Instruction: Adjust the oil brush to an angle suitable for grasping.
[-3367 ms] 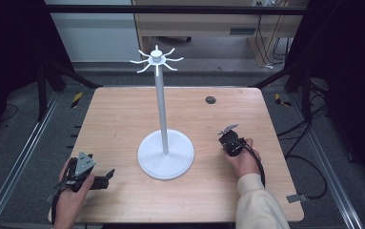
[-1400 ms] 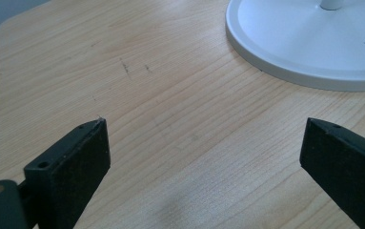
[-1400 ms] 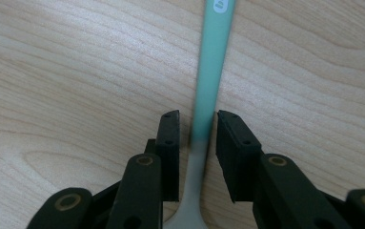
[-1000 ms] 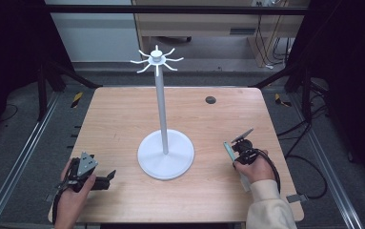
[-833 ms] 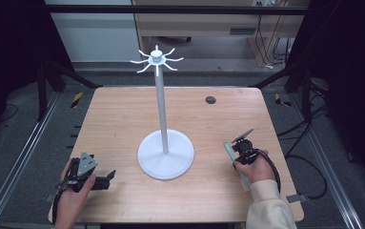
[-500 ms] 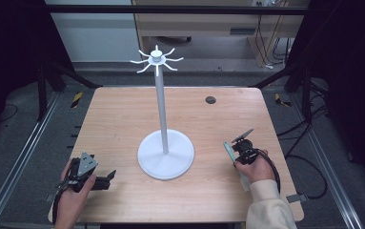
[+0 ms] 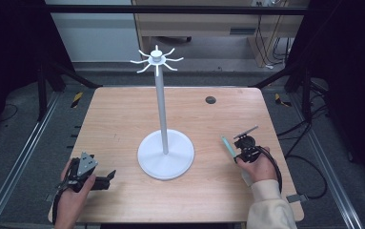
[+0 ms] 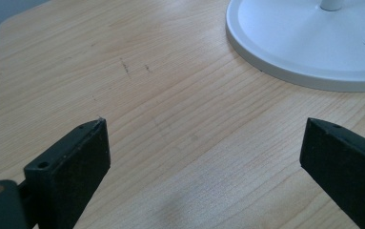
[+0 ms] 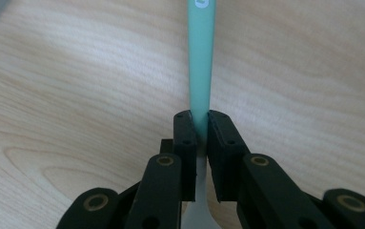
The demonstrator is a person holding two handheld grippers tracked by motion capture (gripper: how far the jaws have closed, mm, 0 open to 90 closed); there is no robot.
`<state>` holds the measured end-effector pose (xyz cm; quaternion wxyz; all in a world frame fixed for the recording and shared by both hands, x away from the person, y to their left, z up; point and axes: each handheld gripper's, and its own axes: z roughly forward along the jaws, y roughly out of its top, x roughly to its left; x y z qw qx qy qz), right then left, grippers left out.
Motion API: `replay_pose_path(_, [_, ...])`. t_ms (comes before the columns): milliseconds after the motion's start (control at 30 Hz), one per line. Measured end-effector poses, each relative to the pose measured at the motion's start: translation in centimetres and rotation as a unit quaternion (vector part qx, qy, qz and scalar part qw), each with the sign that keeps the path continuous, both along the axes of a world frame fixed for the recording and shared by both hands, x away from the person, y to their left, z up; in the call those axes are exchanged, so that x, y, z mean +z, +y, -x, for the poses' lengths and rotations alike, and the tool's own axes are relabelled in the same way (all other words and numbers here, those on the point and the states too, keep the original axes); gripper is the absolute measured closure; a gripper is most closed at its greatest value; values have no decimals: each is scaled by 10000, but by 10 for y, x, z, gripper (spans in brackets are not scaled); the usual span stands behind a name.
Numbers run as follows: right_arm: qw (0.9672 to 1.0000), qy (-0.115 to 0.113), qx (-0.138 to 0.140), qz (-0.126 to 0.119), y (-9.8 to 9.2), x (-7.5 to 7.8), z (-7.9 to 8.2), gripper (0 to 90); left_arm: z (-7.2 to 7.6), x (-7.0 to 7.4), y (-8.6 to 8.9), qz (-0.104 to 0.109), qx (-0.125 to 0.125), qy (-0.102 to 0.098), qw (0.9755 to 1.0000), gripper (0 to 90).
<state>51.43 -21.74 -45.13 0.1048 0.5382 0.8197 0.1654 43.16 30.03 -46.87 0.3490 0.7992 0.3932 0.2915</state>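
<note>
Right gripper view, lower centre: the right gripper (image 9: 200,119) has its jaws clamped on a thin teal handle (image 9: 201,57), having just been closing on it. A small white mark at the handle's top edge is too cropped to read. Under it lies the wooden table (image 9: 75,71). In the high view's lower left, the left gripper (image 7: 105,177) rests spread wide, holding nothing, near the white stand (image 7: 166,152) at centre.
</note>
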Motion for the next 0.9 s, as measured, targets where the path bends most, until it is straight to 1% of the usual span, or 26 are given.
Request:
replay_pose_path(33, [9999,-96,-1,-60,0,2,0,827,0,0,0,0,-2,0,10000,25])
replay_pose_path(67, [9998,-145,-7,-107,-1,4,0,827,0,0,0,-4,0,-1,10000,25])
replay_pose_path(133, [9991,-376,88,-146,1,8,1,827,0,0,0,21,13,-15,10000,25])
replay_pose_path(167, [9985,-492,118,-194,1,11,1,827,0,0,0,18,15,-24,10000,25])
replay_pose_path(233, [9972,-695,156,-203,3,15,2,827,0,0,1,25,26,-18,10000,25])
replay_pose_path(300, [9955,-885,186,-293,4,18,2,827,1,0,2,29,36,-12,10000,25])
replay_pose_path(367, [9927,-1085,162,-499,4,22,3,827,1,1,3,63,69,-34,10000,25])
replay_pose_path(433, [9901,-1269,182,-573,4,24,3,827,2,1,4,45,79,-26,10000,25])
replay_pose_path(467, [9884,-1358,154,-659,5,26,4,827,2,1,5,50,89,-31,9999,25])
replay_pose_path(500, [9873,-1429,161,-672,4,28,4,827,2,1,5,68,97,-31,9999,25])
replay_pose_path(533, [9852,-1542,145,-732,4,30,5,827,2,1,5,75,104,-43,9999,25])
replay_pose_path(600, [9824,-1693,135,-779,3,34,6,827,1,1,5,71,89,-29,9999,25])
replay_pose_path(667, [9802,-1792,121,-829,2,36,7,827,1,1,4,60,94,-11,9999,25])
replay_pose_path(800, [9773,-1910,106,-907,1,38,9,827,1,1,4,120,109,-34,9999,25])
replay_pose_path(900, [9750,-1983,94,-994,1,39,8,827,-1,0,5,144,107,-5,9998,25])
